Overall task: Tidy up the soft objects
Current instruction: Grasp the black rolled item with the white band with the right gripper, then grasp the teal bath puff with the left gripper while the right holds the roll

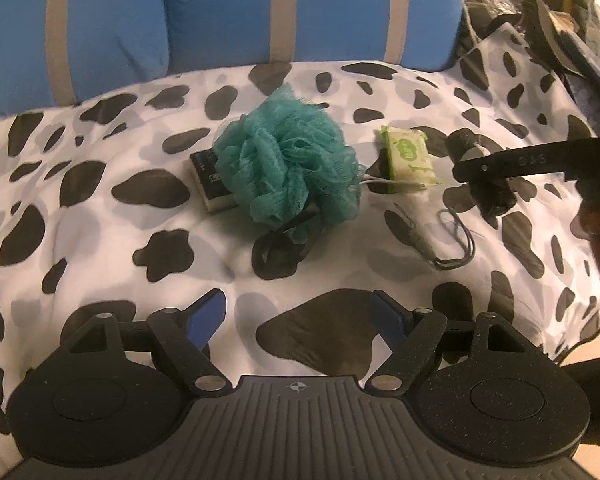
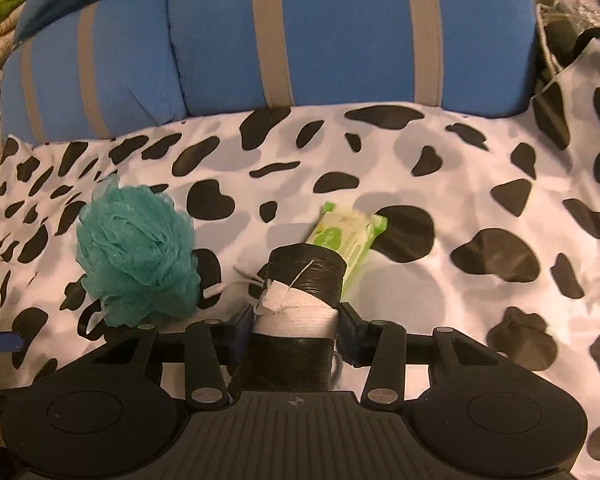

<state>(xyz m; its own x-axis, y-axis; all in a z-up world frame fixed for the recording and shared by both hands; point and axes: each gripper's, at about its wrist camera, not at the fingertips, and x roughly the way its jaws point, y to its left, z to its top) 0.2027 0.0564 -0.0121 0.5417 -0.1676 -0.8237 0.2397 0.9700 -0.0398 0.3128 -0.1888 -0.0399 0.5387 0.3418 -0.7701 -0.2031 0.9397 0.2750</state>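
Setting: a cow-print sheet (image 1: 100,216) is covering a bed, with blue pillows (image 1: 220,12) lying along the back.
Right gripper (image 2: 296,320): its jaws are pressing on a black roll (image 2: 300,276) wound with a white band (image 2: 296,312); the pads are gripping the roll at the band, partway closed around it. In the left view the roll is showing clear of the sheet.
Left gripper (image 1: 298,316): its jaws are standing wide apart with nothing between them, hanging over the sheet nearer the camera than the other things.
Roll, handling: it is looking light and squashy, probably rolled film or bags; a firm squeeze is likely denting it. Gripping across the band seems wise, since the glossy black wrap is looking slippery.
Loofah (image 1: 288,160): teal mesh, lying mid-sheet, very light and springy; a pinch deep into the folds, or on its white cord, seems best.
Wipes (image 1: 408,156): a green pack lying just right of the loofah, soft and flat; gripping across its narrow sides looks best.
Box (image 1: 208,180): dark, partly hidden under the loofah's left side.
Strap (image 1: 448,240): a thin grey cord lying nearer, loose and limp.
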